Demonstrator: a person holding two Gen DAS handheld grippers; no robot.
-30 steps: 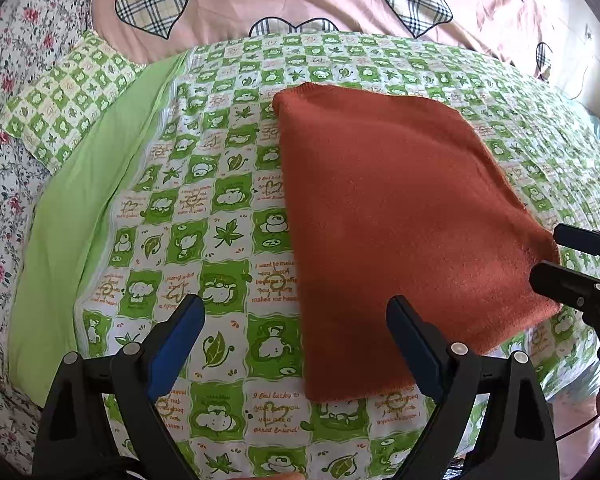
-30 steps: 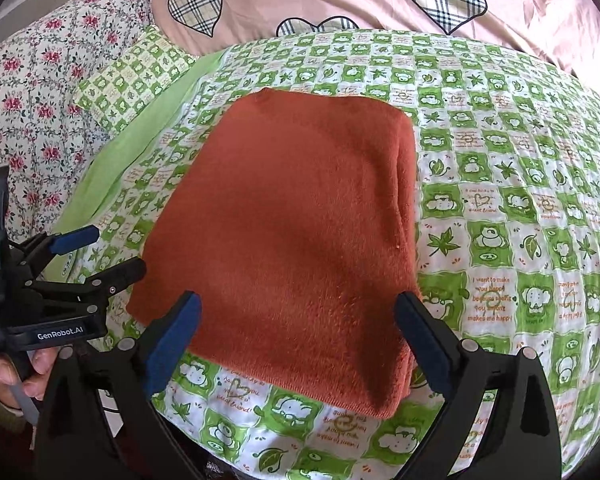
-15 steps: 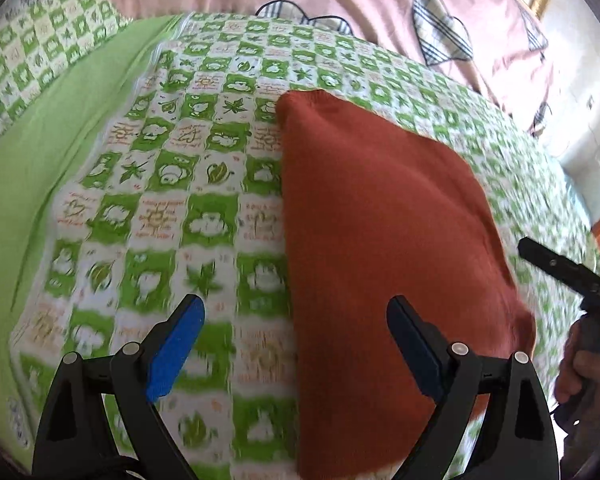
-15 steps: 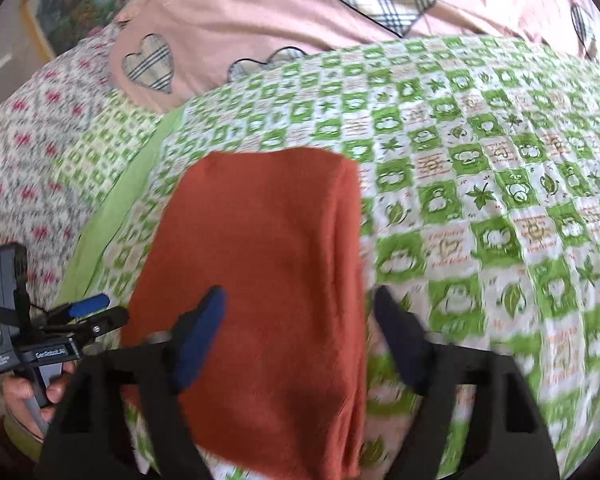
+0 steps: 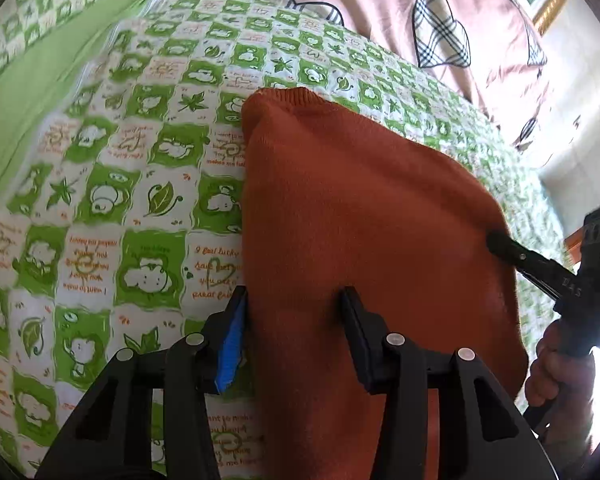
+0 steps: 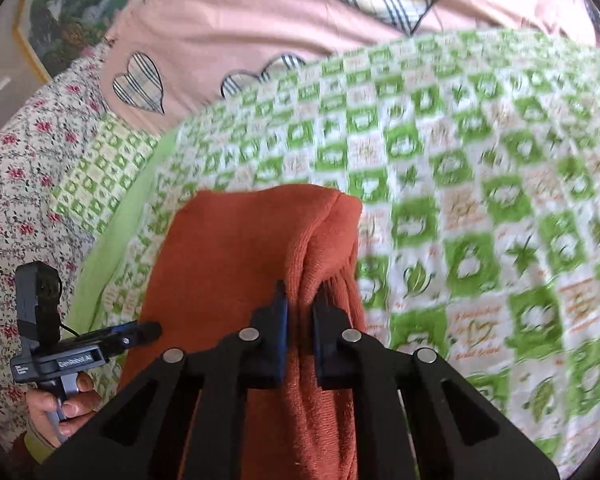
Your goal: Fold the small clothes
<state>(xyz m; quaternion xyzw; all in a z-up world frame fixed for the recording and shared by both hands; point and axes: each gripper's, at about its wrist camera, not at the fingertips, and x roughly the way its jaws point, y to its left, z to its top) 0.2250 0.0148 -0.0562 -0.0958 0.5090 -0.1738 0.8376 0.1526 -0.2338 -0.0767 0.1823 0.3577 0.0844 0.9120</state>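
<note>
Lying folded on the green-and-white checked bedspread [image 5: 148, 184], the rust-orange knit garment [image 5: 360, 208] sits with its near edge under both grippers.

Left gripper [image 5: 294, 322]: fingers partly closed around the garment's near left edge, blue-padded finger [image 5: 232, 344] on the outside against the bedspread, the other finger pressing on top of the knit. The fabric fills the gap between them, so it reads as a grip on the garment. In the right wrist view the same tool [image 6: 148, 330] shows side-on at the garment's left edge, fingers nearly together, held by the person's left hand [image 6: 60, 408].

Right gripper [image 6: 300, 308]: fingers clenched narrowly on a raised ridge of the garment [image 6: 236, 264] along its right edge; the knit bunches up between the pads. In the left wrist view its black tip [image 5: 500, 242] touches the garment's right side, with the right hand [image 5: 556, 368] on the handle.

Behind the bedspread: pink bedding with plaid hearts [image 6: 268, 20], a floral sheet [image 6: 16, 184], a small green checked pillow [image 6: 100, 172], and a plain light-green strip [image 5: 24, 92] on the left. Framed picture [image 6: 64, 12] on the wall at upper left in the right wrist view.
</note>
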